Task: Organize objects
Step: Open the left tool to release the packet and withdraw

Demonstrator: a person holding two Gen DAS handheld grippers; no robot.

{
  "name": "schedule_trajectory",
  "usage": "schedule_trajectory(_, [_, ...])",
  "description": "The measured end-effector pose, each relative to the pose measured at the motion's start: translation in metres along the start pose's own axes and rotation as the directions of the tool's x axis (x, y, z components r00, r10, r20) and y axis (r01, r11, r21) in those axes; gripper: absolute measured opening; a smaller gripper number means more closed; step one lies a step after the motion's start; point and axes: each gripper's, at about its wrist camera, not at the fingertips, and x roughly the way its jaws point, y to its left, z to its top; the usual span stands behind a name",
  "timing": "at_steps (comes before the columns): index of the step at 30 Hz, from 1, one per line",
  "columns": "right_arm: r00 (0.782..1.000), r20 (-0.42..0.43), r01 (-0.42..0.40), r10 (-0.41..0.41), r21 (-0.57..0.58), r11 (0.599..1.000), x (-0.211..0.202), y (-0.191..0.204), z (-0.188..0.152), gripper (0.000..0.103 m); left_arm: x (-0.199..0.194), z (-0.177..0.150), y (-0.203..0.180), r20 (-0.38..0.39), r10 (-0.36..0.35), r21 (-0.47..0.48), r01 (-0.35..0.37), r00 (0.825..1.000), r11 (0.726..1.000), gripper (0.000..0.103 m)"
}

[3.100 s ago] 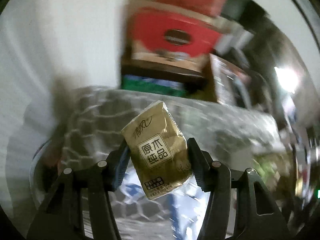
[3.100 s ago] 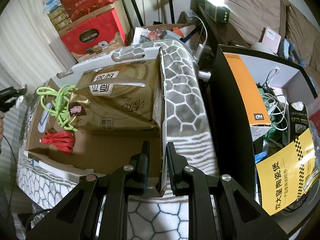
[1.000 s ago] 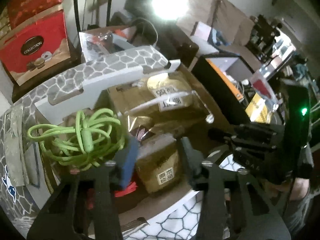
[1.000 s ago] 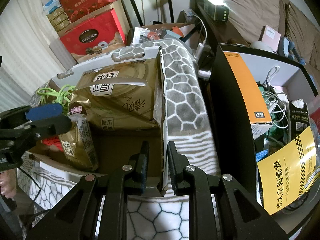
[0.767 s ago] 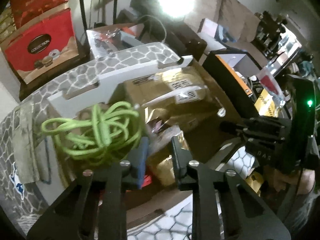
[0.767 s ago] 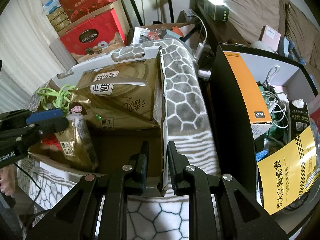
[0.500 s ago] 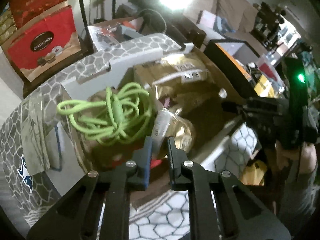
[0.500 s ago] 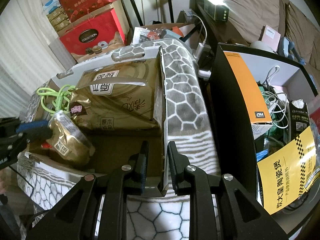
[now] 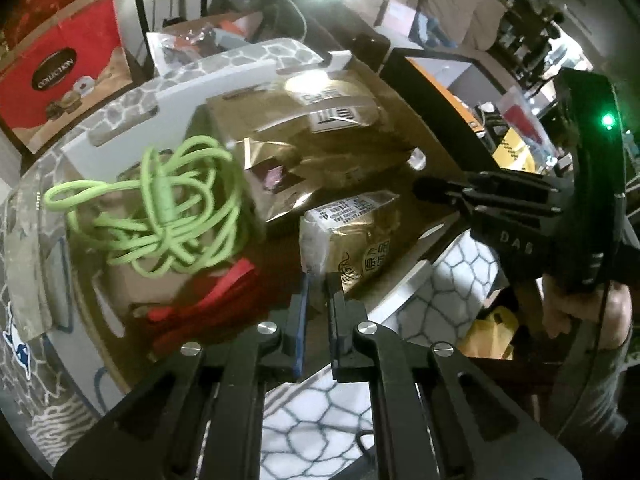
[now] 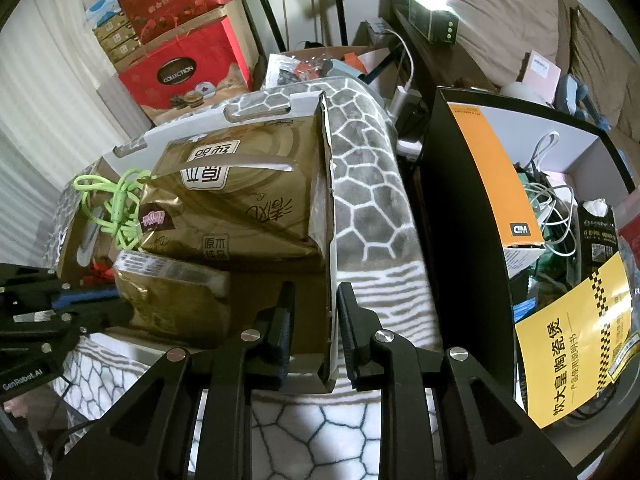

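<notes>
Released since the earlier frame: small tissue pack [image 9: 352,236], one, now lying flat on the box floor just ahead of the left claw [image 9: 316,308], whose fingers are pressed nearly together on nothing. Right claw [image 10: 314,320]: pinching the near right wall of the cardboard box [image 10: 329,216]. Bare box floor between both claws. Beyond: large tissue pack [image 10: 240,200], one; red cord [image 9: 200,304], one; green cable [image 9: 168,208], one bundle, far left.

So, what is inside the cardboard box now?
Inside the cardboard box lie a large gold tissue pack, a small gold tissue pack, a green cable and a red cable. Whatever lies beneath the packs is covered.
</notes>
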Motion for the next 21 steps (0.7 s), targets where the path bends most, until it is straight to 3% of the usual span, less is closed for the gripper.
schedule_trajectory(3, [1.000,0.000,0.000,0.000,0.000,1.000,0.000,0.000,0.000,0.022,0.006,0.006,0.001,-0.018,-0.054,-0.031,0.054,0.998,0.998,0.008])
schedule_trajectory(5, [1.000,-0.001,-0.001,0.001,0.001,1.000,0.000,0.000,0.000,0.022,0.007,0.009,0.008,-0.025,-0.104,-0.075,0.101,0.994,0.992,0.019])
schedule_trajectory(7, [1.000,0.001,-0.004,0.004,0.001,1.000,0.000,0.000,0.000,0.022,0.002,0.009,0.019,-0.009,-0.139,-0.117,0.137,0.990,0.984,0.050])
schedule_trajectory(9, [1.000,0.001,-0.006,0.006,0.003,1.000,-0.001,0.000,0.000,0.022,-0.008,0.006,0.026,0.021,-0.153,-0.131,0.155,0.988,0.979,0.057])
schedule_trajectory(11, [1.000,0.002,-0.005,0.005,0.003,1.000,-0.002,0.000,0.001,0.022,-0.020,0.004,0.032,0.042,-0.154,-0.134,0.159,0.987,0.978,0.057])
schedule_trajectory(15, [1.000,0.002,-0.001,0.001,0.002,1.000,-0.001,-0.001,0.001,0.022,-0.043,0.002,0.043,0.078,-0.097,-0.137,0.108,0.992,0.985,0.059])
schedule_trajectory(18, [1.000,0.001,-0.004,0.004,0.003,1.000,-0.002,-0.001,0.001,0.022,-0.064,-0.003,0.054,0.123,-0.008,-0.143,0.026,0.992,0.989,0.075])
schedule_trajectory(21, [1.000,0.002,-0.002,0.002,0.002,1.000,-0.001,-0.001,0.001,0.022,-0.077,-0.009,0.068,0.144,0.059,-0.167,-0.035,0.988,0.985,0.075])
